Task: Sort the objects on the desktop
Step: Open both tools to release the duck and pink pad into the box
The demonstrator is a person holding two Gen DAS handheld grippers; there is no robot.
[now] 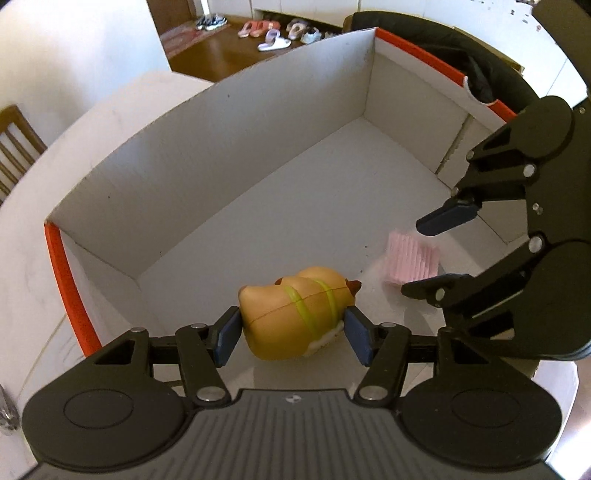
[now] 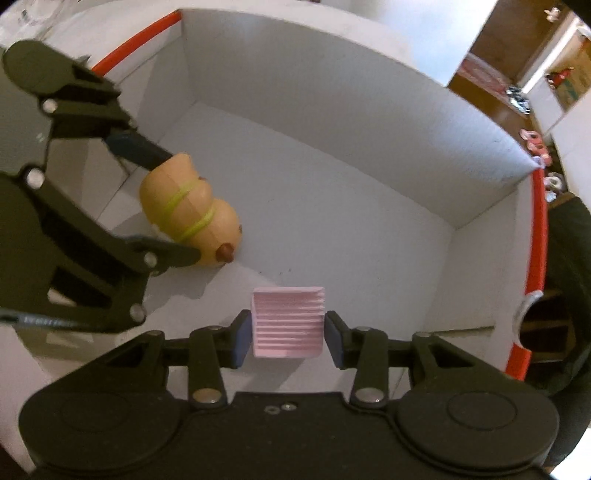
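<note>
A tan toy hot dog (image 1: 299, 310) with yellow-green stripes lies low inside a white box (image 1: 229, 147) with an orange rim. My left gripper (image 1: 291, 332) holds it between its blue pads; it also shows in the right wrist view (image 2: 188, 214). A pink ridged block (image 2: 288, 325) sits between the blue pads of my right gripper (image 2: 288, 332), which look a little apart from its sides. In the left wrist view the pink block (image 1: 410, 258) rests on the box floor, with my right gripper (image 1: 436, 254) open around it.
The box's tall white walls (image 2: 332, 92) surround both grippers. The box stands on a white table (image 1: 33, 258). A wooden chair (image 1: 14, 147) is at the left. Shoes (image 1: 273, 33) lie on the wooden floor beyond. A black chair (image 1: 461, 44) is behind the box.
</note>
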